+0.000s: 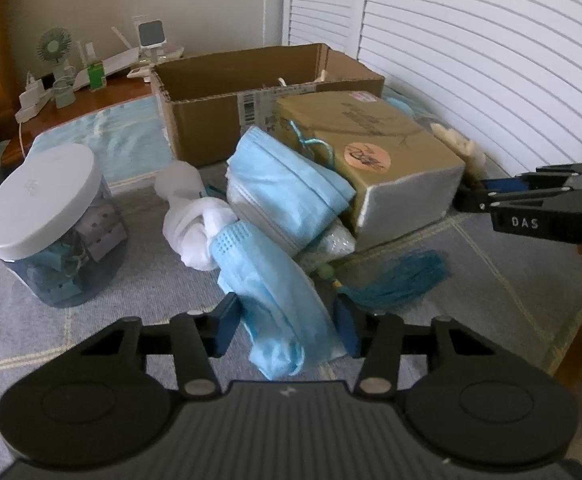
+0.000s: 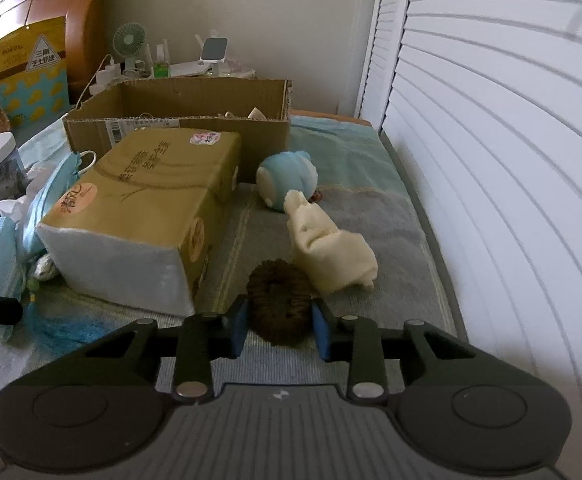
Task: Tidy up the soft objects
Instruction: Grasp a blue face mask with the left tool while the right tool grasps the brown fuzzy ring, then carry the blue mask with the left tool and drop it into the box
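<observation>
Left gripper point(image 1: 287, 326) pinches a blue mask point(image 1: 275, 300): both blue pads press the folded fabric, which lies on the grey cloth point(image 1: 491, 300) and trails off toward the camera. Beyond it, a white knotted sock point(image 1: 195, 232) touches the mask's far end. A stack of masks point(image 1: 287, 192) leans against a gold tissue pack point(image 1: 371, 152). A teal tassel point(image 1: 395, 276) lies on the cloth in front of the pack. A jar point(image 1: 51, 228) with a white lid stands to the left, apart from the pile.

Right gripper point(image 2: 279, 326) is closed on a brown scrunchie point(image 2: 281, 304); the pads press its two sides while it rests on the cloth point(image 2: 403, 216), just right of the tissue pack point(image 2: 143, 216). Near the scrunchie lies a cream cloth roll point(image 2: 331, 252), whether touching it cannot be told. The roll's far tip meets a small blue plush point(image 2: 287, 178).

An open cardboard box point(image 2: 179, 128) stands behind the pack; small pale items show inside, too hidden to identify. A desk fan point(image 2: 130, 42) and chargers stand on the surface behind the box. White louvred doors point(image 2: 491, 120) run along the right side.
</observation>
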`<state>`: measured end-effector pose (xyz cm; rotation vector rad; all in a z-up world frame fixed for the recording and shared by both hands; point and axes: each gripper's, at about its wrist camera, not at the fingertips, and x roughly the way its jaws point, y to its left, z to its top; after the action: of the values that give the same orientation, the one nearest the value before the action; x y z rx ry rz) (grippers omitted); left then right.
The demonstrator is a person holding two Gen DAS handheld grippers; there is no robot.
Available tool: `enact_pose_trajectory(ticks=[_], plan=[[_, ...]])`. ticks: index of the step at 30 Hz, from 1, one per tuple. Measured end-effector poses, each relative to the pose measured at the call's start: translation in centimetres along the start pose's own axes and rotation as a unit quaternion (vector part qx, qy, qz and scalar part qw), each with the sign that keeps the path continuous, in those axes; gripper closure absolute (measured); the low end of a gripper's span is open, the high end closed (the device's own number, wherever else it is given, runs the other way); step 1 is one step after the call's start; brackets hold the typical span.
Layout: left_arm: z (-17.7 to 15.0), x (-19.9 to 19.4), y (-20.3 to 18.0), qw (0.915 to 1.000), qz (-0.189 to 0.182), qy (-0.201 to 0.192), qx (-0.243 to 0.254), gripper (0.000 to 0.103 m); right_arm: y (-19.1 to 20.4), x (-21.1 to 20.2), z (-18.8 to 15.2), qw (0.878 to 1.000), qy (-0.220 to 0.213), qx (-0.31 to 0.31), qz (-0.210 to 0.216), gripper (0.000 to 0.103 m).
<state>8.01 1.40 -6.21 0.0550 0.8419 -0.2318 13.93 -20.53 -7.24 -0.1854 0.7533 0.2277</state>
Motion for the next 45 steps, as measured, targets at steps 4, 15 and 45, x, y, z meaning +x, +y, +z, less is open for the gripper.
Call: enact_pose_trajectory(ticks=[4,15,45], plan=[[-0.6,-0.8,0.4,0.9997,-0.011,0.012,0.017,0.057,-0.1,-1.3,-0.5,1.0,0.006,-0.004,0.0,0.065],[-0.6,-0.4,1.5,0.9991,0.0,0.015,-0.04,0.047,-0.1,-1.1,-1.0,1.0,0.008,0.002,0.009,0.059],[3.6,-6.0,3.2,0.9998,-0.017,-0.011,-0.006,0.071,0.2,-6.5,0.8,0.999,-0.036,0.001,0.017,0.065]])
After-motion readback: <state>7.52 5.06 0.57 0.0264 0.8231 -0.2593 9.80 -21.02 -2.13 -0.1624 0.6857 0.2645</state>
